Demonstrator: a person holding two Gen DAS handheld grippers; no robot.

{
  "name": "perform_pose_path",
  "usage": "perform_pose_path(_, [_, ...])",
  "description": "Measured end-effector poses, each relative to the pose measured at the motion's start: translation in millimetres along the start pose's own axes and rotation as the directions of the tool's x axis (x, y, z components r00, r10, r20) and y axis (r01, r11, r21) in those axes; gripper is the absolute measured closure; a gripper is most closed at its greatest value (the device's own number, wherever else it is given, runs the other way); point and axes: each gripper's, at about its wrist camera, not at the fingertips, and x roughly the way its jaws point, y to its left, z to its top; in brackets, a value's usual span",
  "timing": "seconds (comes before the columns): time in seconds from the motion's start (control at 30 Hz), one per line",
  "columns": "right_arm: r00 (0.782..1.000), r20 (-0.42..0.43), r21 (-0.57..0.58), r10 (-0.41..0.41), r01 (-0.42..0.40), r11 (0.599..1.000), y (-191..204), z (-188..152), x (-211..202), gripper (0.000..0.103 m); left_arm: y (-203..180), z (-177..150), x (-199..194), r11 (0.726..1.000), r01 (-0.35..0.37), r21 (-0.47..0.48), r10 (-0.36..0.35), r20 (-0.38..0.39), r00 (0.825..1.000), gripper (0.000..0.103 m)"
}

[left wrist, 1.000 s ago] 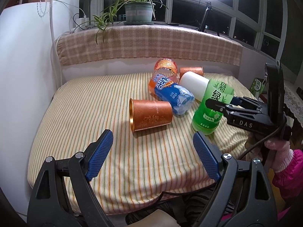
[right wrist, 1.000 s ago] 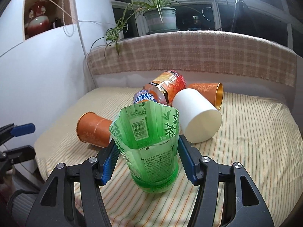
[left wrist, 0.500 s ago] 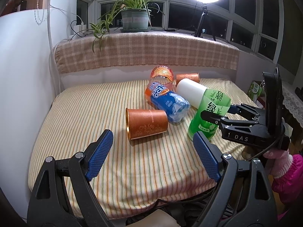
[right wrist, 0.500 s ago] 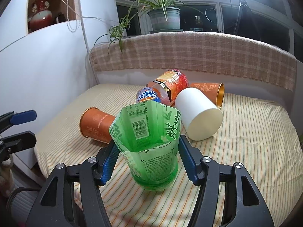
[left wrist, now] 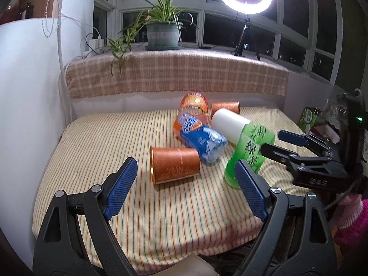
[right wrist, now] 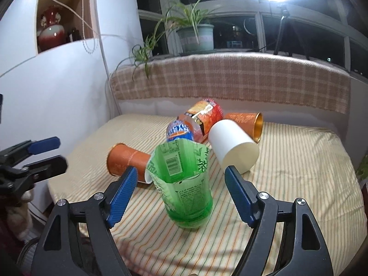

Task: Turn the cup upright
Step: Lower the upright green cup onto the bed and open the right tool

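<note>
A green cut-bottle cup (right wrist: pixel 185 191) stands upright on the striped table (right wrist: pixel 287 195), mouth up. My right gripper (right wrist: pixel 181 195) is open, its blue pads apart on either side of the cup, not touching it. The cup also shows in the left wrist view (left wrist: pixel 249 154) with the right gripper (left wrist: pixel 273 142) around it. My left gripper (left wrist: pixel 184 188) is open and empty, low at the table's front edge. A copper cup (left wrist: pixel 174 164) lies on its side just ahead of it.
A blue cut-bottle cup (left wrist: pixel 202 141), an orange one (left wrist: pixel 194 103), a white cup (left wrist: pixel 227 124) and a second copper cup (left wrist: pixel 226 108) lie on their sides behind. A plaid-covered ledge (left wrist: pixel 174 73) backs the table; a white wall (left wrist: pixel 27 115) stands left.
My right gripper has opened and let go of the green cup, which now stands upright on its own. Both grippers have drawn back slightly.
</note>
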Motion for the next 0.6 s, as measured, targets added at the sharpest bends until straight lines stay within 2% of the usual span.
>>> perform_pose_path(0.17, [0.998,0.018,0.036,-0.052,0.051,0.998,-5,2,-21,0.025,-5,5,0,1.0,-0.019,0.006,0.019,0.037,0.999,0.014])
perform_pose_path(0.37, [0.98,-0.011,0.047,-0.199,0.199,0.979,-9,0,-36,0.025,-10,6,0,0.999,-0.034,0.012,0.033,0.061,0.998,0.014])
perform_pose_path(0.6, [0.965,0.01,0.083,-0.262,0.261,0.962,-16,-4,-60,0.024,-12,8,-9,0.996,-0.084,0.011,0.082,0.134,0.988,0.003])
